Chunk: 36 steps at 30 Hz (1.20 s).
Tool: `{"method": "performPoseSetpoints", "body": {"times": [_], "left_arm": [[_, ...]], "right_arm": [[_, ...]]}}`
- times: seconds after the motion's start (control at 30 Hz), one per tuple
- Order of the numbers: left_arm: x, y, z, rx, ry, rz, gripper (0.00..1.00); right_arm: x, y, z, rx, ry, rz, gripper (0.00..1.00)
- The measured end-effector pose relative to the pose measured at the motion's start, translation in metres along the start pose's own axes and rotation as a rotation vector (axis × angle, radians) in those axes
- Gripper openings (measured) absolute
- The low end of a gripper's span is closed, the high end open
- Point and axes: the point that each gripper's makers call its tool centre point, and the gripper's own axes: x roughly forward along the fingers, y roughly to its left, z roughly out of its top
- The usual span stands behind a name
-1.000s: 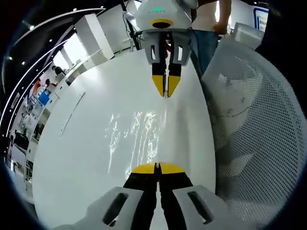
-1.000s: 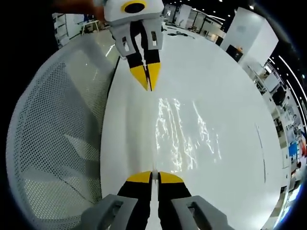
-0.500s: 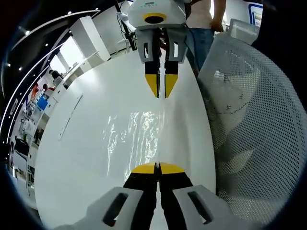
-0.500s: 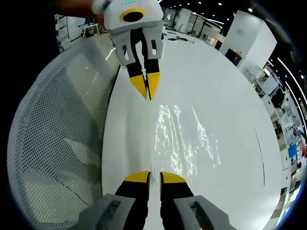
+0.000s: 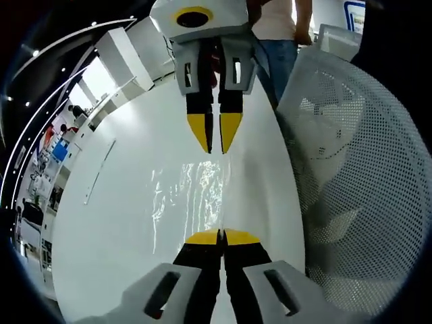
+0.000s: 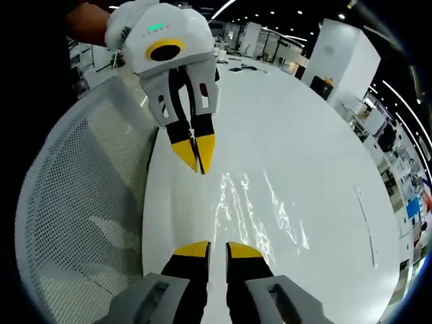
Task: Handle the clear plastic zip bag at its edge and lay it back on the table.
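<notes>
Count on and around the white table

There is 1 clear plastic zip bag (image 5: 192, 196), lying flat on 1 white table (image 5: 121, 223). 2 grippers show: the left gripper (image 5: 221, 237) and the right gripper (image 6: 217, 248), each with 2 yellow-tipped jaws. 1 white mesh chair (image 5: 358, 182) stands just beside the table. 1 person in jeans (image 5: 280, 40) stands at the far end of the table.

The zip bag (image 5: 196, 196) is lying on the table (image 5: 121, 223), between the 2 facing grippers, a mesh chair (image 5: 358, 189) standing beside it.
</notes>
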Motion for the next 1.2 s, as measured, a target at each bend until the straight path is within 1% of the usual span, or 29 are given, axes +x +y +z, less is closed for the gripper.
{"method": "performPoseSetpoints", "body": {"times": [0.17, 0.27, 0.37, 0.47, 0.57, 0.67, 0.73, 0.83, 0.9, 1.03, 1.13, 1.2], "left_arm": [[0.000, -0.003, -0.001, -0.011, 0.001, -0.001, 0.00], [0.000, -0.003, -0.002, -0.027, -0.001, 0.000, 0.00], [0.001, -0.002, -0.001, -0.022, 0.000, 0.001, 0.00], [0.001, 0.000, 0.002, -0.016, -0.013, 0.006, 0.00], [0.000, 0.001, 0.004, -0.015, -0.016, 0.011, 0.00], [0.001, 0.000, 0.005, 0.002, -0.021, 0.013, 0.00], [0.002, 0.000, 0.007, -0.006, -0.034, 0.012, 0.00], [0.002, -0.001, 0.008, -0.014, -0.041, 0.009, 0.00], [0.002, -0.001, 0.009, -0.014, -0.045, 0.010, 0.00], [0.003, -0.001, 0.007, -0.026, -0.045, 0.002, 0.00], [0.002, -0.001, 0.009, -0.023, -0.051, 0.005, 0.00], [0.002, 0.000, 0.009, -0.035, -0.055, 0.009, 0.02]], "right_arm": [[0.006, 0.003, -0.001, 0.001, 0.014, 0.008, 0.04], [0.007, 0.006, 0.002, 0.022, 0.004, 0.022, 0.04], [0.008, 0.009, 0.009, 0.036, -0.022, 0.043, 0.04], [0.011, 0.011, 0.009, 0.039, -0.014, 0.048, 0.04], [0.014, 0.018, 0.008, 0.068, -0.013, 0.086, 0.03], [0.016, 0.020, 0.005, 0.073, -0.002, 0.093, 0.03], [0.017, 0.025, 0.005, 0.113, 0.001, 0.114, 0.02], [0.018, 0.027, 0.005, 0.118, 0.003, 0.112, 0.00], [0.019, 0.026, 0.004, 0.095, 0.000, 0.100, 0.00], [0.017, 0.027, 0.006, 0.105, -0.001, 0.096, 0.00], [0.016, 0.026, 0.007, 0.111, 0.001, 0.092, 0.00], [0.015, 0.023, 0.006, 0.113, 0.009, 0.083, 0.00]]}}
